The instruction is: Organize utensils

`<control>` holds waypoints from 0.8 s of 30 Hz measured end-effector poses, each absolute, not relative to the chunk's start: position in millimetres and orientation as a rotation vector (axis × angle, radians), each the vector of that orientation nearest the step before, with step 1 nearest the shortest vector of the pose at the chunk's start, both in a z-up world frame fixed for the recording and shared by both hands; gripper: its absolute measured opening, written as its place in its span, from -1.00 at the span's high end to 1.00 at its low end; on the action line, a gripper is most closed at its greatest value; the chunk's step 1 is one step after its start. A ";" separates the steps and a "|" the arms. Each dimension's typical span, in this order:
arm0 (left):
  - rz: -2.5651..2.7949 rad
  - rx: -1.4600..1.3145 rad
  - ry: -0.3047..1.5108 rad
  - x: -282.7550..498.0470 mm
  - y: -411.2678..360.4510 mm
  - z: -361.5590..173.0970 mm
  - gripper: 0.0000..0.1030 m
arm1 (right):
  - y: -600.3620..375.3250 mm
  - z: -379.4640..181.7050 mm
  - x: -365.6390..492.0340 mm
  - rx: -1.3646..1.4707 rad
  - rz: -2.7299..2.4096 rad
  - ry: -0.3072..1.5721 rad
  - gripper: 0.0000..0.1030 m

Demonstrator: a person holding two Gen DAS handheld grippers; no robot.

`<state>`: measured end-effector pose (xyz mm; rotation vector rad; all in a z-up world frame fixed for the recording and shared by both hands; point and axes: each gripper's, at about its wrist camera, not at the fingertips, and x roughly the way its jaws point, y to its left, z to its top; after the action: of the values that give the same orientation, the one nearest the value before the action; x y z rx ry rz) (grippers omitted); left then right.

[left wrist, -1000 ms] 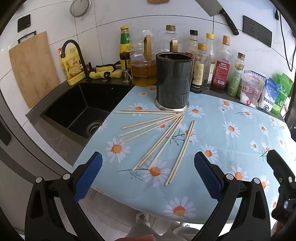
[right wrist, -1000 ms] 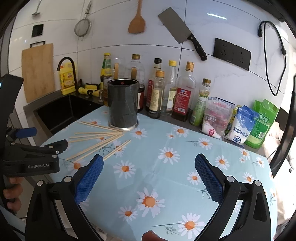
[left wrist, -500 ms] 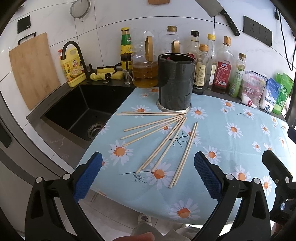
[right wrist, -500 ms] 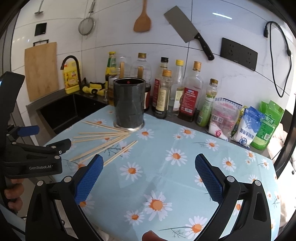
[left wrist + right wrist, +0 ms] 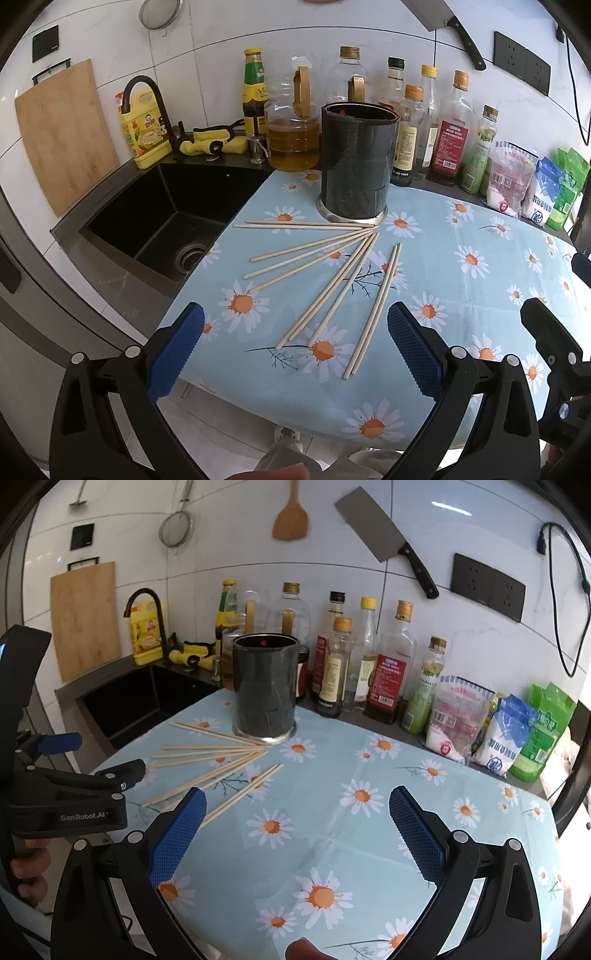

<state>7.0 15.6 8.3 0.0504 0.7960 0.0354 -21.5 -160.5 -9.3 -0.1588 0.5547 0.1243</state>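
Several wooden chopsticks [image 5: 334, 280] lie fanned out on the daisy tablecloth [image 5: 461, 295], in front of a black cylindrical utensil holder [image 5: 356, 166]. They also show in the right wrist view [image 5: 218, 764], in front of the holder [image 5: 264, 690]. My left gripper [image 5: 295, 347] is open and empty, hovering above the table's near edge just short of the chopstick ends. My right gripper [image 5: 295, 830] is open and empty over the cloth, right of the chopsticks. The left gripper's body [image 5: 70, 797] shows at the left of the right wrist view.
A black sink [image 5: 159, 221] with a tap lies left of the table. Several bottles [image 5: 447, 129] and food bags [image 5: 546, 192] line the back wall. A cutting board [image 5: 62, 133] leans at the left. A cleaver [image 5: 384, 546] and spatula hang on the wall.
Both grippers have moved slightly forward toward the table; the chopsticks and holder appear a little nearer and lower in view. Nothing was grasped.
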 end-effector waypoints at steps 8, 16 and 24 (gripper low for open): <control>0.041 0.044 0.806 13.5 17.4 5.2 -0.89 | -157.6 -10.8 -12.7 -0.166 0.137 0.558 -0.85; 0.060 0.031 0.815 17.6 19.3 -3.4 -0.89 | -155.5 -16.1 -2.4 -0.196 0.155 0.565 -0.85; -0.027 0.014 0.878 55.0 51.4 -8.8 -0.89 | -136.8 -23.7 24.5 -0.137 0.062 0.632 -0.85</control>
<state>55.0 51.4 -8.8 0.0144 0.8783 -0.0271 24.5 -136.8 -23.7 -0.1370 0.6320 0.0622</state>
